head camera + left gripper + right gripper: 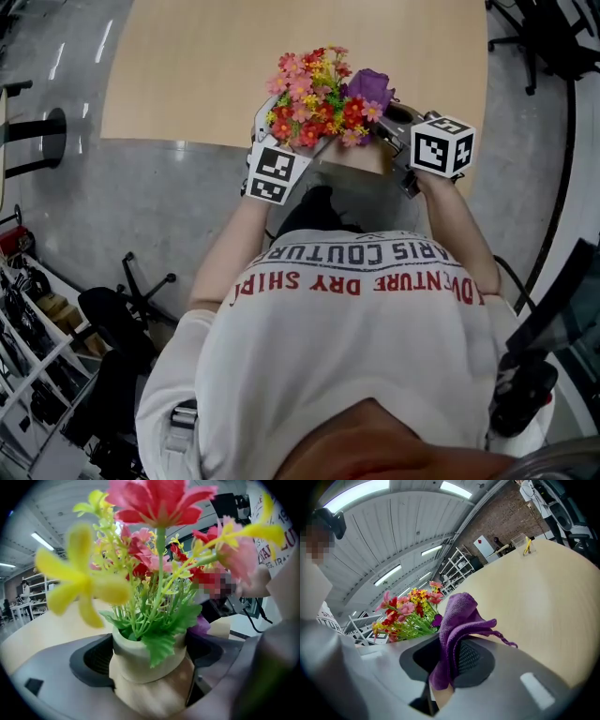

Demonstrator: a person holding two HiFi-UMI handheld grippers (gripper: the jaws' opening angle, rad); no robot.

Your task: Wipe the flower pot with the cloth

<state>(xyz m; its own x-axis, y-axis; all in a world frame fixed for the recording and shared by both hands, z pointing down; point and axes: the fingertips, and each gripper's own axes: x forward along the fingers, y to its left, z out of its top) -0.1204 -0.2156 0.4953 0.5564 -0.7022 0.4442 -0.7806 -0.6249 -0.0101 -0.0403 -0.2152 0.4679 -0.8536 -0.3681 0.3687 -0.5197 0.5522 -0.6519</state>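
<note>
**While the pot is held up, the cloth is poised beside it**

As the scene is read from the left, the left claw point(149, 665) is found clamped on the flower pot point(140, 686). Its jaws are spread only as far as the pot's width, and the pale, rimmed body is pressed between the two dark pads. The pot is thus carried clear of the desk point(234, 66), near its front edge and close before the person's chest. In the head view the pot's body is hidden beneath the artificial flowers point(319, 94), red, pink and yellow, that are planted in it. Just to the right of the bouquet the purple cloth point(457, 620) is seen. It is pinched in the right claw point(447, 665), whose jaws are nearly together on a bunched fold. The rest of the fabric stands up past the tips, and a loose thread trails to one side.

The step in hand is judged to be the approach. Both things are secured and held side by side, but whether the cloth meets the pot wall cannot be told, since that side is screened by leaves and by the claws. For the next move, the free bunch of cloth would have to be pressed against the exposed wall below the rim and drawn round it while the pot is steadied by the left claw. The strips of wall covered by the pads would be left unwiped unless the pot is regripped.
</note>
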